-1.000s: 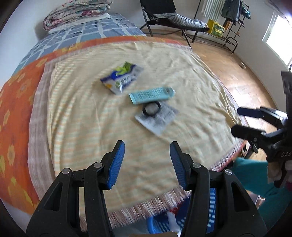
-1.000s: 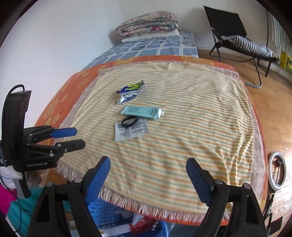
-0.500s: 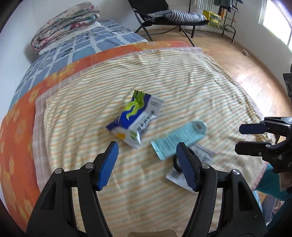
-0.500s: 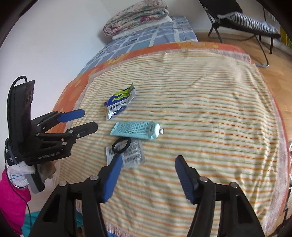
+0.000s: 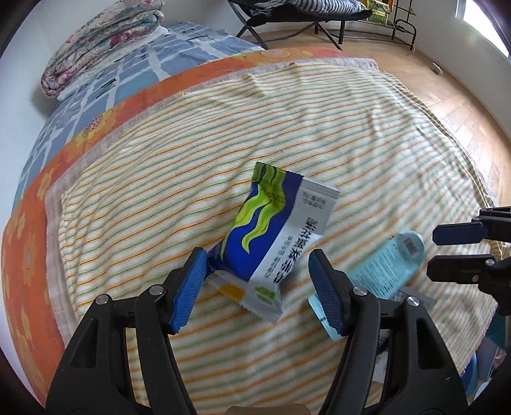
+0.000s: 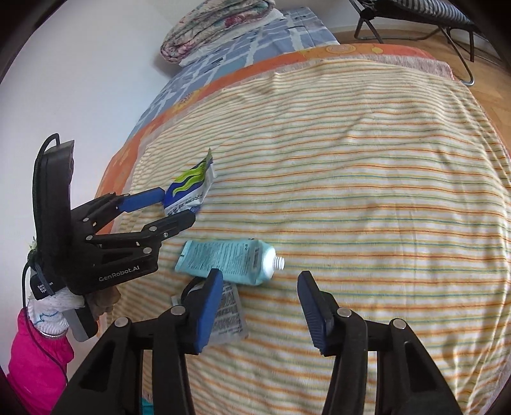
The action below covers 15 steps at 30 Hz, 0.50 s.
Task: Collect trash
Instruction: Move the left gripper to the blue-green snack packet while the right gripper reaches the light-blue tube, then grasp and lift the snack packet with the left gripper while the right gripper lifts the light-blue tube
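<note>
A blue, green and white snack packet [image 5: 274, 242] lies on the striped blanket [image 5: 319, 127]. My left gripper [image 5: 257, 287] is open with the packet's near end between its blue pads, which do not press it. Beside it to the right lies a teal tube [image 6: 230, 258] without a cap, on top of a printed grey sheet [image 6: 230, 316] and a black ring [image 6: 191, 285]. My right gripper [image 6: 260, 306] hovers just short of the tube with its jaws closing and nothing between them. The right wrist view shows the left gripper [image 6: 178, 206] at the packet [image 6: 191, 191].
A folded floral quilt [image 6: 220, 28] sits at the head of the bed, on a blue checked sheet [image 5: 134, 73]. A folding chair [image 6: 415, 19] stands on the wooden floor [image 5: 463, 95] beyond. A pink sleeve [image 6: 35, 357] holds the left gripper.
Both grippers have come forward and down over the bed. The left one now straddles the snack packet. The right one has drawn near the tube and its jaws have narrowed.
</note>
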Each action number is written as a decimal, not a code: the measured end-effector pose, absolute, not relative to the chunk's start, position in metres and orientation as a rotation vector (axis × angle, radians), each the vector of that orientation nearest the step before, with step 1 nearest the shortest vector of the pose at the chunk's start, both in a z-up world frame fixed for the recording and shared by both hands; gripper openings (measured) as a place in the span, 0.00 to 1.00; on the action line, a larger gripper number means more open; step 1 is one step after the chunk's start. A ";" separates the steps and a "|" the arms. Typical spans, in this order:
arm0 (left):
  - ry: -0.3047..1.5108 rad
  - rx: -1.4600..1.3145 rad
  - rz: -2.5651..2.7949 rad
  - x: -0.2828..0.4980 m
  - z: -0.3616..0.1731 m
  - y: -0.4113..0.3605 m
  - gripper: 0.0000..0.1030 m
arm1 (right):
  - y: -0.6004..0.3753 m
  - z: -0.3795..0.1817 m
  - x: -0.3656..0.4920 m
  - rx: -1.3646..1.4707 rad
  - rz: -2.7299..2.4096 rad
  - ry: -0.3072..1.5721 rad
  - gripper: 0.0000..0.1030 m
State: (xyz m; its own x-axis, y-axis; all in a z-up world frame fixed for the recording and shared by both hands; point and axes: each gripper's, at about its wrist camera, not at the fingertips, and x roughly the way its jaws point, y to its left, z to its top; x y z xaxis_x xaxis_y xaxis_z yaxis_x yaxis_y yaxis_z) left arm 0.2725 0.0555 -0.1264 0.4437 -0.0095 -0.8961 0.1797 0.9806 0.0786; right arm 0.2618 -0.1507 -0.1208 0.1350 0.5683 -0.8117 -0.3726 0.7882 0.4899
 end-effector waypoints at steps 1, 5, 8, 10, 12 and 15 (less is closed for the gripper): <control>1.108 0.173 -0.115 0.274 -0.128 0.056 0.66 | -0.150 -0.123 0.263 0.188 0.684 1.267 0.50; 1.104 0.124 -0.115 0.281 -0.131 0.061 0.66 | -0.147 -0.130 0.269 0.219 0.683 1.290 0.45; 1.100 0.085 -0.113 0.285 -0.131 0.064 0.66 | -0.140 -0.132 0.272 0.207 0.679 1.287 0.45; 1.098 0.078 -0.109 0.286 -0.132 0.065 0.66 | -0.139 -0.132 0.273 0.210 0.679 1.286 0.41; 1.092 0.079 -0.098 0.286 -0.132 0.064 0.66 | -0.136 -0.133 0.274 0.201 0.671 1.285 0.34; 1.079 0.081 -0.088 0.285 -0.132 0.063 0.60 | -0.135 -0.133 0.274 0.192 0.659 1.278 0.25</control>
State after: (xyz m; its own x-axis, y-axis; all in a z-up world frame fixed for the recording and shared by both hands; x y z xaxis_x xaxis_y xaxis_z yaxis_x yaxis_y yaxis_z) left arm 0.2847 0.0632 -0.1323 0.4694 -0.0322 -0.8824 0.1113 0.9935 0.0230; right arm 0.2738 -0.1353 -0.1333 0.1347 0.5538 -0.8217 -0.3482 0.8028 0.4840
